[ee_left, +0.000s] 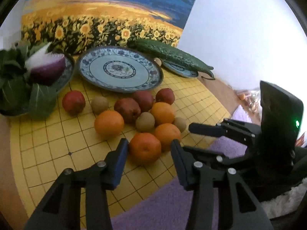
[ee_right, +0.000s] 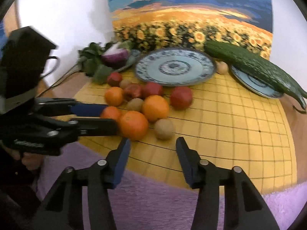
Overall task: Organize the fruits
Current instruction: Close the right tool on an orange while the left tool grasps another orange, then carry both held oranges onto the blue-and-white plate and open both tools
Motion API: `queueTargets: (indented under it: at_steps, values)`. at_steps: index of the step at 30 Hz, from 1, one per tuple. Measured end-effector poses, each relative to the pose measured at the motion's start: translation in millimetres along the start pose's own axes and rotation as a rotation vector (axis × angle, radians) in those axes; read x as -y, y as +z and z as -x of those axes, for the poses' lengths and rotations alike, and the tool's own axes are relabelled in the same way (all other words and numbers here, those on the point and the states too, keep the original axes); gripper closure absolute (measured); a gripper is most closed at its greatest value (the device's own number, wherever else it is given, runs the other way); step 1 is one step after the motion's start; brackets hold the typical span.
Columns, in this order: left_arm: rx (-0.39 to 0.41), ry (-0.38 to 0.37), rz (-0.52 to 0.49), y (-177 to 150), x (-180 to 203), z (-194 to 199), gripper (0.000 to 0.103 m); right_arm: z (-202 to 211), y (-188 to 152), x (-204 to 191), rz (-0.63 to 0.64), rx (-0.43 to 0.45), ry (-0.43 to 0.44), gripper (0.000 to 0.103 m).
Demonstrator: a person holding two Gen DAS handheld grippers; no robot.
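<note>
Oranges, red apples and brown kiwis lie in a cluster on the yellow grid mat (ee_left: pixel 57 134). My left gripper (ee_left: pixel 149 143) is open, its jaws on either side of the nearest orange (ee_left: pixel 144 147), not closed on it. In the right wrist view the left gripper (ee_right: pixel 111 116) reaches in from the left around an orange (ee_right: pixel 111 113). My right gripper (ee_right: pixel 153 143) is open and empty, just short of a large orange (ee_right: pixel 133 124) and a kiwi (ee_right: pixel 164 128). An empty blue-patterned plate (ee_left: pixel 120 69) stands behind the fruit; it also shows in the right wrist view (ee_right: pixel 174 67).
A plate at the left holds half a red onion (ee_left: pixel 47 66) and leafy greens (ee_left: pixel 13 84). A small plate at the right carries a long cucumber (ee_left: pixel 170 54). A sunflower painting (ee_left: pixel 99 15) leans on the white wall. A purple fuzzy cloth (ee_right: pixel 153 201) lies in front of the mat.
</note>
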State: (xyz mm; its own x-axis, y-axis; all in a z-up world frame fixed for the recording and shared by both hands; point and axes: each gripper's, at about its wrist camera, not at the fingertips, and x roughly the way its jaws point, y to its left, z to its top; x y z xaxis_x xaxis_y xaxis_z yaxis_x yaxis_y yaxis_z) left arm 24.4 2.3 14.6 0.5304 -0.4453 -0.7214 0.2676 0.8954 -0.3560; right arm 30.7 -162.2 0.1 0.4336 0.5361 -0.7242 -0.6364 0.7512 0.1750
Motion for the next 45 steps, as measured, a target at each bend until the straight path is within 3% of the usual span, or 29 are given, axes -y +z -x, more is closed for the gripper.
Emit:
queueTargets:
  at_steps: [3, 14, 17, 21, 31, 35, 39, 45]
  values:
    - [-0.01, -0.017, 0.048, -0.1, -9.2, -1.3, 0.066, 1.3, 4.5, -11.7, 0.061, 0.017, 0.031, 0.055]
    - [-0.002, -0.048, 0.115, -3.5, -20.3, 4.2, 0.067, -17.3, 16.9, -24.5, 0.149, -0.043, 0.016, 0.058]
    - [-0.003, -0.058, 0.129, -3.7, -22.5, 4.2, 0.067, -18.6, 16.7, -24.3, 0.155, -0.047, 0.004, 0.067]
    - [-0.002, -0.067, 0.141, -4.0, -24.5, 4.3, 0.067, -18.5, 18.1, -23.0, 0.151, -0.047, 0.001, 0.068]
    - [-0.016, -0.051, 0.134, -2.7, -15.9, 6.0, 0.068, -12.2, 16.5, -23.1, 0.154, -0.044, 0.009, 0.068]
    - [-0.006, -0.036, 0.085, 2.7, -0.7, 14.3, 0.068, 3.3, 13.8, -20.6, 0.152, -0.024, 0.018, 0.068]
    - [0.021, -0.008, 0.017, 14.3, 15.7, 26.0, 0.068, 17.7, 18.9, -12.7, 0.123, 0.002, 0.016, 0.068]
    - [0.11, 0.005, 0.019, 33.6, 20.9, 49.4, 0.068, 34.6, 41.5, -5.3, 0.121, 0.068, 0.026, 0.068]
